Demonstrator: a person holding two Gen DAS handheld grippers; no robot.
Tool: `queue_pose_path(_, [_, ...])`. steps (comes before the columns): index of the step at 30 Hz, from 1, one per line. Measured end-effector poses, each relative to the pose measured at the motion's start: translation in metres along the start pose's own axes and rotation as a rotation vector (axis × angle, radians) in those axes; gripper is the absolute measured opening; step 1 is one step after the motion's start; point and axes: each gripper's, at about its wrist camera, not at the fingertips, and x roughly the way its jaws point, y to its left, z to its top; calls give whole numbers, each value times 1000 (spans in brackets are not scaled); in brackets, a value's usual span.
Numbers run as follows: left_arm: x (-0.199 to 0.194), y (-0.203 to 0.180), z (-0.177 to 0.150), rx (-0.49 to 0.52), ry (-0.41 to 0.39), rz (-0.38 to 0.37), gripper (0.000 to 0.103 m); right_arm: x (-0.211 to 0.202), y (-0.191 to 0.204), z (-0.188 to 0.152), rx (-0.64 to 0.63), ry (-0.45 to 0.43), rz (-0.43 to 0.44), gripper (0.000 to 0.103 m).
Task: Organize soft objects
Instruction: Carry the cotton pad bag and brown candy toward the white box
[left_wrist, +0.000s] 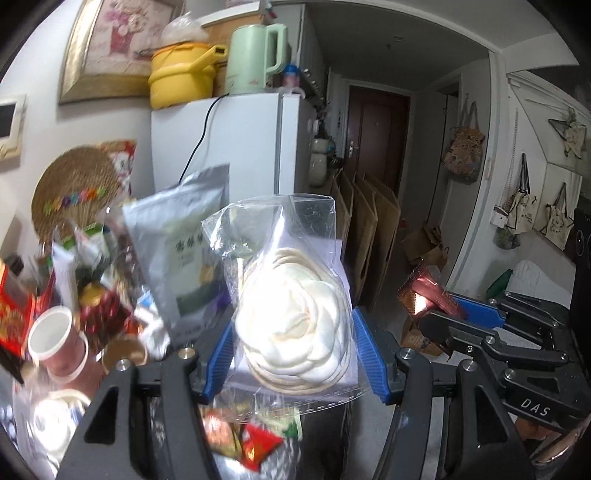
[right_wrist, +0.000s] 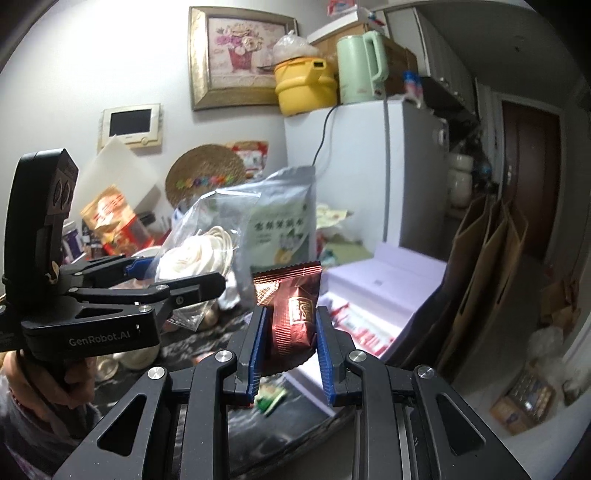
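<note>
My left gripper (left_wrist: 291, 332) is shut on a clear plastic bag of white round pads (left_wrist: 295, 314), held up in the air between its blue pads. The same bag (right_wrist: 195, 258) and left gripper (right_wrist: 173, 277) show at the left of the right wrist view. My right gripper (right_wrist: 290, 328) is shut on a shiny brown snack packet (right_wrist: 291, 314), also lifted; in the left wrist view that packet (left_wrist: 424, 291) and the right gripper (left_wrist: 454, 314) sit at the right. A silver-green pouch (left_wrist: 184, 251) stands behind the bag.
A cluttered table (left_wrist: 44, 332) with cups, packets and a woven mat lies to the left. A white fridge (left_wrist: 240, 147) carries a yellow pot and green kettle. An open white box (right_wrist: 388, 288) sits right of the packet. Paper bags (right_wrist: 487, 258) lean by the door.
</note>
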Motion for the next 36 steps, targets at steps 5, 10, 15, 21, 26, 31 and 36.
queue_pose_path(5, [20, 0, 26, 35, -20, -9, 60, 8, -14, 19, -6, -20, -15, 25])
queue_pose_path(10, [44, 0, 48, 57, -27, -20, 60, 21, -32, 38, -4, -35, -39, 25])
queue_pose_path(15, [72, 4, 68, 37, -25, -30, 60, 38, -49, 56, -4, -46, -54, 25])
queue_pose_path(21, [95, 2, 89, 66, -41, -10, 60, 62, -69, 79, -9, -39, -67, 25])
queue_pose_path(26, [115, 8, 99, 74, -34, 26, 60, 79, -80, 90, -2, -52, -80, 25])
queue_pose_path(31, [138, 18, 105, 72, -2, 55, 60, 100, -86, 97, -26, -28, -80, 25])
queue_pose_path(36, [170, 25, 101, 74, 63, 62, 60, 126, -92, 97, -26, 27, -71, 25])
